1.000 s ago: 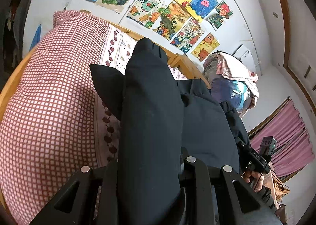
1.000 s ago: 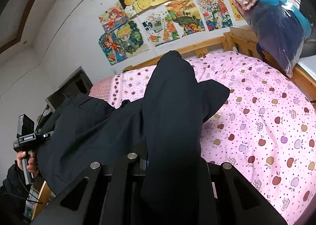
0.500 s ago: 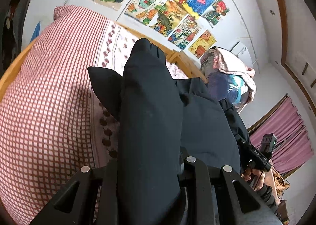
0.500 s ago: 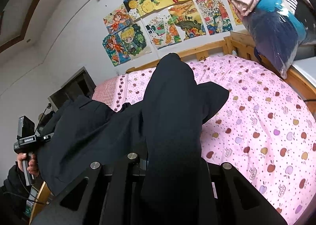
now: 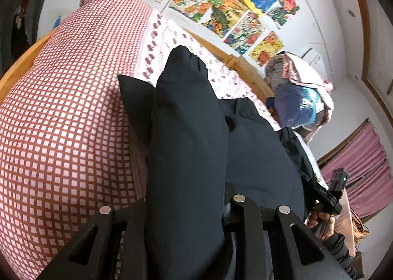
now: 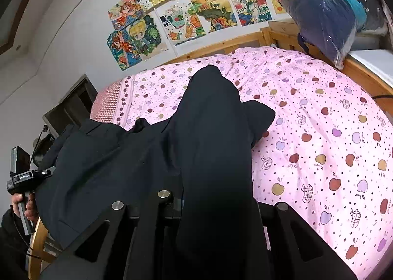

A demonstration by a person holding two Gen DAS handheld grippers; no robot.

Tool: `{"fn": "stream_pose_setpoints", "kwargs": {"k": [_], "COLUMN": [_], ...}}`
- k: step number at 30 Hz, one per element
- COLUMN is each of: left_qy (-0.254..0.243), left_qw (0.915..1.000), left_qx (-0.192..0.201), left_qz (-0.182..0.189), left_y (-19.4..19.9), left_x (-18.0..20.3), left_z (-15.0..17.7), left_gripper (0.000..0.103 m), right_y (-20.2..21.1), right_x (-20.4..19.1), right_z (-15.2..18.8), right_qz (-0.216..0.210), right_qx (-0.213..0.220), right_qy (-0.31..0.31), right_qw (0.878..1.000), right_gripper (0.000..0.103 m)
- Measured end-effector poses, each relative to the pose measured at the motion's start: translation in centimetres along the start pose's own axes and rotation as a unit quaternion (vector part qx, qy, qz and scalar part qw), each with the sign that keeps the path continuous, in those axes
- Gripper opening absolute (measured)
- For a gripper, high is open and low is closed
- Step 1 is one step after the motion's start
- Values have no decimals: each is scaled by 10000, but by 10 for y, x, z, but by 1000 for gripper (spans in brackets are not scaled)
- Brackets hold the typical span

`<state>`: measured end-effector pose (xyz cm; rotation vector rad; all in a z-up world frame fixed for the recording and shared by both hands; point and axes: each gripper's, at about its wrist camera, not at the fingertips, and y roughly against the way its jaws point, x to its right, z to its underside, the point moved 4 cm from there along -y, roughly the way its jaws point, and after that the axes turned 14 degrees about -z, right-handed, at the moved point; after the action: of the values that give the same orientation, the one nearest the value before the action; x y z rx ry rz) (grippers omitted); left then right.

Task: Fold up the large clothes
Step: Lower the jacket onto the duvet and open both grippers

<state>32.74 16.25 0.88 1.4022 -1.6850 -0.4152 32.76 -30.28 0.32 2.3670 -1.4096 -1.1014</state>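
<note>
A large black garment (image 5: 189,147) hangs stretched between my two grippers above the bed. My left gripper (image 5: 189,208) is shut on one end of it; the cloth drapes over the fingers and hides the tips. My right gripper (image 6: 213,201) is shut on the other end of the garment (image 6: 211,137), tips also hidden. The cloth spans sideways toward the other hand in each view. The right gripper's body shows in the left wrist view (image 5: 326,196); the left gripper's body shows in the right wrist view (image 6: 22,176).
A bed with a pink apple-print cover (image 6: 319,132) lies below. A red-checked pillow (image 5: 68,112) is at the left. The wooden bed frame (image 6: 221,46) runs along the wall with drawings. A plastic-wrapped bundle (image 6: 329,7) sits at the bed's corner. Pink curtains (image 5: 358,169) hang on the right.
The left gripper has dipped closer to the checked pillow. The right view has tilted down toward the bed cover. Both grippers keep hold of the garment.
</note>
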Motion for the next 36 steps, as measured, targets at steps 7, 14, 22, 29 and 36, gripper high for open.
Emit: {"fn": "stream_pose_setpoints", "kwargs": {"k": [7, 14, 22, 29, 36], "left_qy": [-59, -231, -305, -408, -378], "left_qw": [9990, 9916, 9808, 9740, 9674], "left_qx": [-62, 267, 799, 1182, 1495], "left_qz": [-435, -1241, -1751, -1889, -2010], "left_y": [-12, -13, 3, 22, 36], "left_x": [-7, -7, -6, -3, -1], "left_z": [9, 14, 16, 19, 21], "left_gripper": [47, 87, 93, 98, 103], "right_y": [-11, -18, -14, 2, 27], "right_x": [11, 27, 19, 5, 6], "right_z": [15, 29, 27, 18, 13], "right_qz": [335, 810, 1495, 2059, 2128], "right_qx": [-167, -257, -111, 158, 545], "right_qy": [-142, -256, 268, 757, 692], "right_qw": [9992, 9961, 9883, 9755, 9731], "right_gripper": [29, 73, 91, 93, 97]}}
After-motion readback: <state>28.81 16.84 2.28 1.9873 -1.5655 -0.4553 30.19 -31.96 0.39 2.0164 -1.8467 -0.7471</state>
